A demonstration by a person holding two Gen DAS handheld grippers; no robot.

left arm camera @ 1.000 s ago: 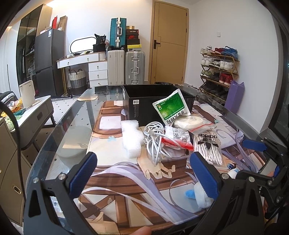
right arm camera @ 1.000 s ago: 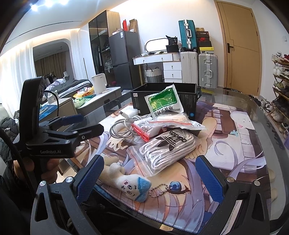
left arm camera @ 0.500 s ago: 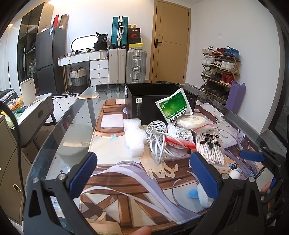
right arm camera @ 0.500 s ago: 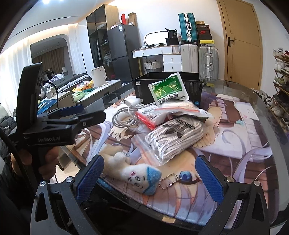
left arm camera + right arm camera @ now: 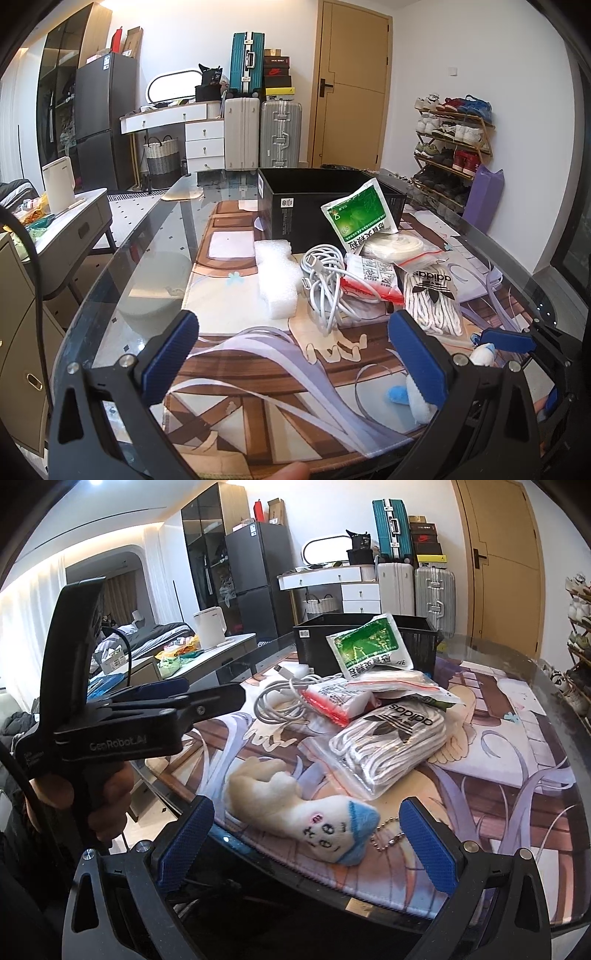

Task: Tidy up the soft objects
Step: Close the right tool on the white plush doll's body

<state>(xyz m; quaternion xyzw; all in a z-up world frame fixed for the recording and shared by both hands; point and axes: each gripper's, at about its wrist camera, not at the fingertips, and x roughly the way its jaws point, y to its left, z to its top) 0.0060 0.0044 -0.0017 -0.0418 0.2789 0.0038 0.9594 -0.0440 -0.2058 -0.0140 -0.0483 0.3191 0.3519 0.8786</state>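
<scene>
Right wrist: one plush toy (two bags behind).

both handheld units are matte black plastic. The left gripper has two wide triangular arms with cut-out holes, and each one ends in a bright blue pad with a fine ribbed texture, plus silver screws at the joints. The right gripper is the same build, same blue fingers and silver screws. From the right wrist view you get the left unit side-on: pistol-style handle, a tall black upright piece on the back, white "GenRobot.AI" lettering on the flank, and a thin black cable coming off it. Dark sleeve on the person
</scene>
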